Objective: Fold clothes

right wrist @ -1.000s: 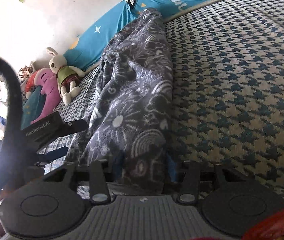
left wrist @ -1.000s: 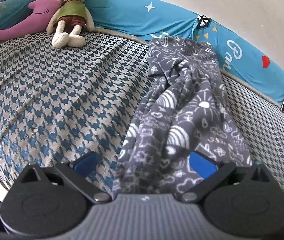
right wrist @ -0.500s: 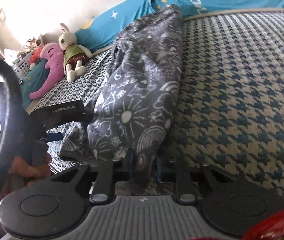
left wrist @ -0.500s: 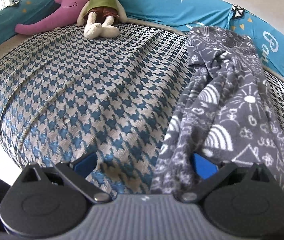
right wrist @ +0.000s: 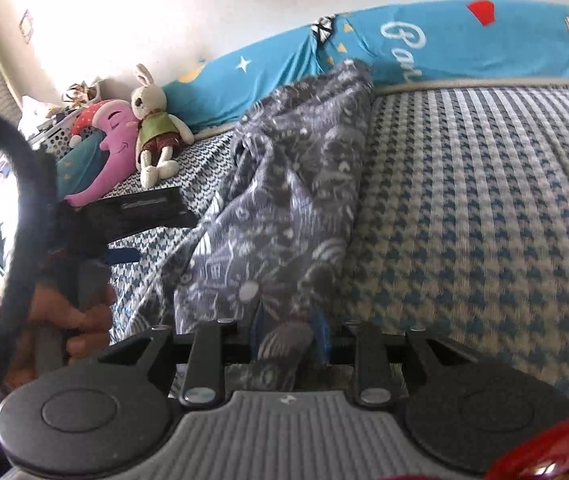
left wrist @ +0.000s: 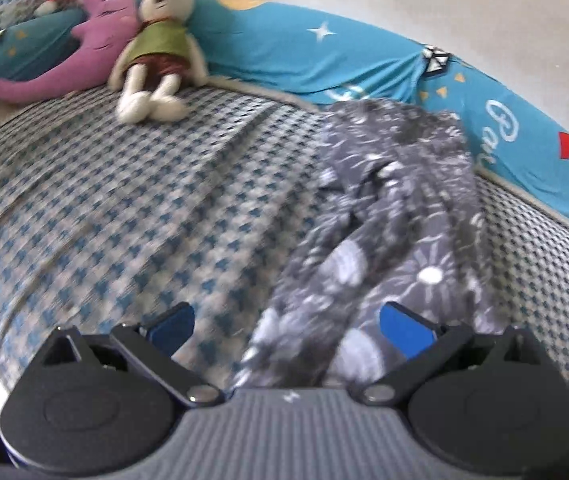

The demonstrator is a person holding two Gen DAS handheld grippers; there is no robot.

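The grey patterned garment (right wrist: 284,208) is lying bunched lengthwise on the houndstooth bed cover (right wrist: 484,220), running from the near edge toward the blue bolster (right wrist: 464,48) at the far side. Its far end is touching the bolster.

The right gripper (right wrist: 288,330) is clamping the near end of the garment: its blue pads (right wrist: 320,332) are standing close together with a fold of fabric pinched between them.

The left gripper (left wrist: 286,322) is standing with its jaws spread wide. The near edge of the garment (left wrist: 364,248) is passing between its blue pads (left wrist: 404,326), nearer the right one. The pictures do not show whether either pad is touching the fabric. In the right wrist view a hand (right wrist: 72,312) is holding this gripper's handle at the near left, just beside the garment.

A plush rabbit (left wrist: 156,48) and a purple moon-shaped pillow (left wrist: 80,60) are sitting at the far left of the bed, well apart from the garment.
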